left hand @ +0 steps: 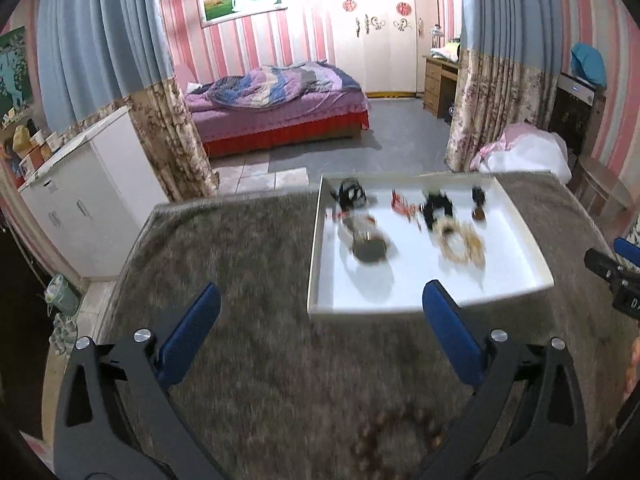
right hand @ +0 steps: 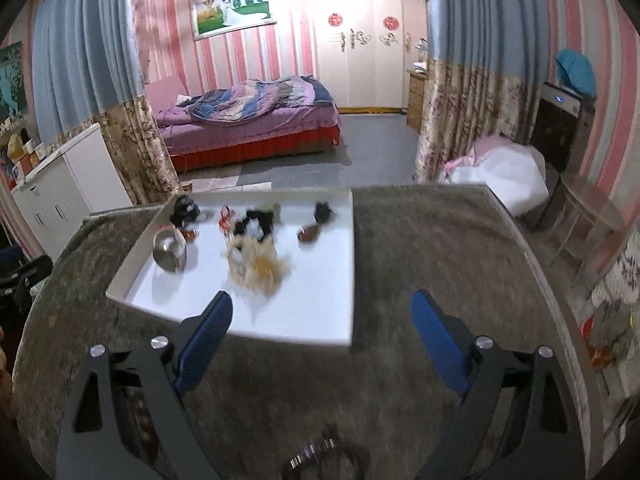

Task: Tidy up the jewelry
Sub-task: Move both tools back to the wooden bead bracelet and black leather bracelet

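Note:
A white tray (left hand: 520,240) lies on a grey fuzzy tablecloth (left hand: 240,260) and holds several blurred jewelry pieces: a beige bead bracelet (left hand: 460,242), a metal round piece (left hand: 370,250), black items (left hand: 438,204) and a red piece (left hand: 400,204). My left gripper (left hand: 320,308) is open and empty above the cloth, near the tray's front left corner. A brown bead bracelet (left hand: 400,428) lies on the cloth below it. My right gripper (right hand: 322,316) is open and empty over the tray's (right hand: 312,328) front edge. A metal link bracelet (right hand: 316,456) lies on the cloth under it.
The table's far edge drops to a tiled floor. A white cabinet (left hand: 80,200) stands at the left, curtains (left hand: 168,136) on both sides, a bed (left hand: 276,108) beyond. The right gripper's body (left hand: 616,276) shows at the left view's right edge.

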{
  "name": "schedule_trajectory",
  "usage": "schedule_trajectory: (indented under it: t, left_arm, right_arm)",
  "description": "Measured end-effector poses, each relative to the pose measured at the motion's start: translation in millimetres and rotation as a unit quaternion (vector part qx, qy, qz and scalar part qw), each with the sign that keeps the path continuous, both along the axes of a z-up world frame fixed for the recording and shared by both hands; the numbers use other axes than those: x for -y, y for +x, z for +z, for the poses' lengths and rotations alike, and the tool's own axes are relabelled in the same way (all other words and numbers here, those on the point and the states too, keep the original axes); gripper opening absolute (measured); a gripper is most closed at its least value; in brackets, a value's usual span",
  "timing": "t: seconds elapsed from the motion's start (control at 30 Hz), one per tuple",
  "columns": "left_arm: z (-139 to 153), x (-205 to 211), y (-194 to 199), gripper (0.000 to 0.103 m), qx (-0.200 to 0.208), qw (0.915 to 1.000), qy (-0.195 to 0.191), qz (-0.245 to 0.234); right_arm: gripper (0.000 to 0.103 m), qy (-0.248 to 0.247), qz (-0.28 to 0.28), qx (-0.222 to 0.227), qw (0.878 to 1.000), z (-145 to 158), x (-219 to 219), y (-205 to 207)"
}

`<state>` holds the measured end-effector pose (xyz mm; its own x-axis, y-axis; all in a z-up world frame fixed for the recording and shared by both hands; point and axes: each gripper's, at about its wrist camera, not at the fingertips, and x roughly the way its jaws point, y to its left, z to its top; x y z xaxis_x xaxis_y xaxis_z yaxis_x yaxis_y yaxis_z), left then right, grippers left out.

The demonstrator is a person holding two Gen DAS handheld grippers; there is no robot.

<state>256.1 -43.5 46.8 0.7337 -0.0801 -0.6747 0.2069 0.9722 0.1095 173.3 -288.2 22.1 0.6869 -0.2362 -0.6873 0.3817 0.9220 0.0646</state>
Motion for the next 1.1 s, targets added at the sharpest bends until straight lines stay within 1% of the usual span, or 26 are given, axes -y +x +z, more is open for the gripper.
schedule_trajectory:
  t: [0.07, 0.23, 0.3, 0.5, 0.67, 0.93, 1.1]
  left_arm:
    - [-6.9, -2.6, -13.1, 0.1, -0.004, 1.0, 0.0, 0.001]
    - [-31.9, -6.5, -42.3, 0.1, -0.021, 0.9996, -0.014, 0.009]
    - [-38.9, -6.1, -52.1, 0.1, -0.021, 0.9996, -0.011, 0.014]
    - [-51.1, -7.0, -73.3, 0.1, -0.024, 0.9995, -0.018, 0.012]
    - [-59.8, -6.8, -80.3, 0.1, -0.032, 0.9991, -0.024, 0.013]
    - [-70.7, -14.1, -84.4, 0.1, -0.034, 0.9988, -0.029, 0.018]
    - [-80.4, -24.6, -84.3, 0.1, -0.033, 0.9982, -0.046, 0.021]
  right_arm:
    - [0.091, -0.009, -0.005, -0.003, 1.0, -4.8, -2.1, -12.7]
    - [0.091, -0.028, -0.001, -0.005, 1.0, -12.0, -10.6, -36.7]
    - [0.091, -0.025, 0.004, -0.004, 1.0, -16.5, -14.3, -45.2]
    - [0.091, -0.015, 0.0, -0.012, 1.0, -34.9, -18.5, -63.0]
    - [0.091, -0.009, -0.007, -0.011, 1.0, -41.5, -16.6, -75.1]
    - [0.091, -0.019, -0.005, -0.009, 1.0, -46.4, -19.0, -84.6]
    - [0.091, -0.013, -0.003, -0.018, 1.0, -62.0, -17.4, -85.8]
